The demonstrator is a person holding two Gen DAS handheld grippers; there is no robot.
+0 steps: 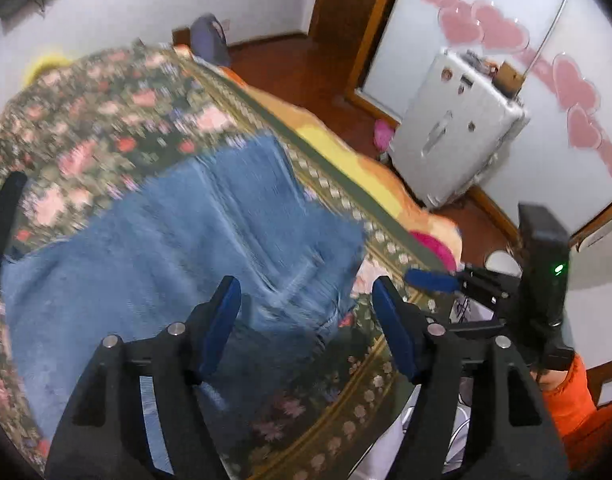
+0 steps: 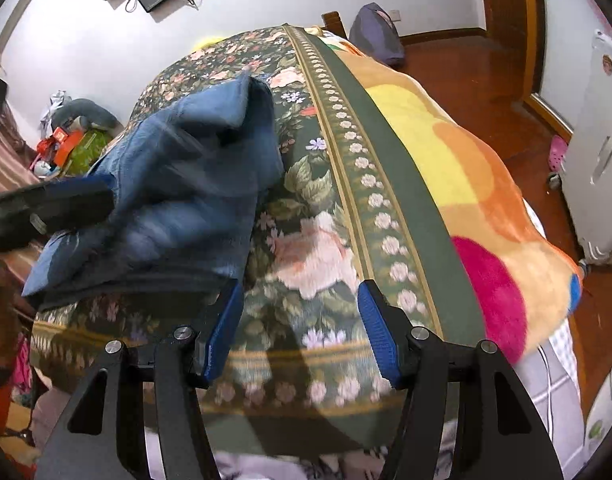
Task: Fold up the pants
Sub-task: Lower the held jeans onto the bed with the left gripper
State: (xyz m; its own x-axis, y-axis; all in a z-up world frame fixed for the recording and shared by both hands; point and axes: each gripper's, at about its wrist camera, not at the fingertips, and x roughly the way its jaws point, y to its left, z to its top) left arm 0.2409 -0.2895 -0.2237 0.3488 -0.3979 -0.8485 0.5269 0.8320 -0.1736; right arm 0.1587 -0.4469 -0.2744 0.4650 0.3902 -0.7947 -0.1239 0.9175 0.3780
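My left claw (image 1: 306, 320) is spread wide, nothing between the pads, hanging just above the near edge of the pants (image 1: 178, 248). My right claw (image 2: 300, 328) is just as wide apart and just as empty, and under it there's only the floral blanket (image 2: 317, 248), with the denim off to its left side.

Out from the claws: the pants lie on the bed, blue denim on that dark flowered cover. From the left wrist view they read as a broad, fairly flat blue slab, though motion blur smears the detail. From the right wrist view they look thicker, layers stacked with a fold ridge standing up at the far end, and the other claw's tip sits right at the cloth's left edge.

Further out, an orange and yellow fleece blanket (image 2: 465, 168) hangs over the bed's side, and a silver suitcase (image 1: 453, 132) stands on the wooden floor.

My read: at least one fold appears to be in, since the bundle is short and layered. It's still lumpy, so I'd say a final fold or a flattening pass is left.
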